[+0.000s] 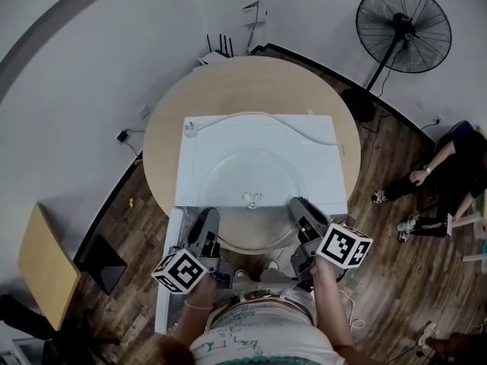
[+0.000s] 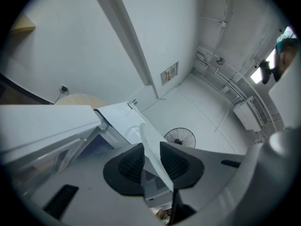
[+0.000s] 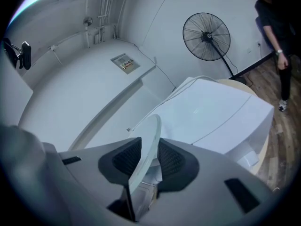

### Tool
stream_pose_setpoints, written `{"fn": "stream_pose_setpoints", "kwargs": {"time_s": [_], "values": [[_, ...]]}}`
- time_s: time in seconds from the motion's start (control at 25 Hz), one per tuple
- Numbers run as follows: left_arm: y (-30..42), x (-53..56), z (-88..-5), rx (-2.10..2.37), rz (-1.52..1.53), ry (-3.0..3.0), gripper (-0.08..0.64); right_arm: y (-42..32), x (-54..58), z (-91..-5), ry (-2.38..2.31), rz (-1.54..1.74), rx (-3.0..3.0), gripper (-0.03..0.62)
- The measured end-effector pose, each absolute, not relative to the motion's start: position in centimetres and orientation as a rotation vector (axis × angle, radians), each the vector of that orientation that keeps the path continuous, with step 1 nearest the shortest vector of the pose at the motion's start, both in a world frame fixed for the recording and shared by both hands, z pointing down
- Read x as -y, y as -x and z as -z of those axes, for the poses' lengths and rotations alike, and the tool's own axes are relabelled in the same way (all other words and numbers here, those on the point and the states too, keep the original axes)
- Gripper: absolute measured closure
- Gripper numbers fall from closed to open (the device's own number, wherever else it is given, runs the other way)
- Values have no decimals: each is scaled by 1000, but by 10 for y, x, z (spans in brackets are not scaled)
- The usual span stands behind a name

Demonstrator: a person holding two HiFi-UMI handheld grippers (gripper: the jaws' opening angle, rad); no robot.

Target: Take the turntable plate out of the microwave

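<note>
The clear glass turntable plate hangs level in front of and over the white microwave, held by its near rim on both sides. My left gripper is shut on the plate's left edge, and my right gripper is shut on its right edge. In the left gripper view the plate's rim runs edge-on between the dark pads of the left gripper. In the right gripper view the rim sits likewise between the pads of the right gripper.
The microwave stands on a round wooden table; its door hangs open at the lower left. A white cable lies on its top. A standing fan and a seated person are at the right, a wooden board at the left.
</note>
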State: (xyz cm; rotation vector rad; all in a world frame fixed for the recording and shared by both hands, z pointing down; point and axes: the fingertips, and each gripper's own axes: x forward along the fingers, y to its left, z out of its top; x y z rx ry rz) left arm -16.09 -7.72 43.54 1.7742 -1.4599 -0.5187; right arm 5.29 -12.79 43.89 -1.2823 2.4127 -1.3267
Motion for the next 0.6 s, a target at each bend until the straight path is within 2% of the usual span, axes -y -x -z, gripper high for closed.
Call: {"fn": "stream_pose_setpoints", "kwargs": {"time_s": [0.6], "values": [[168, 119, -435, 1606, 293, -1692, 438, -40, 170, -442, 1481, 1410, -2542, 464]]}}
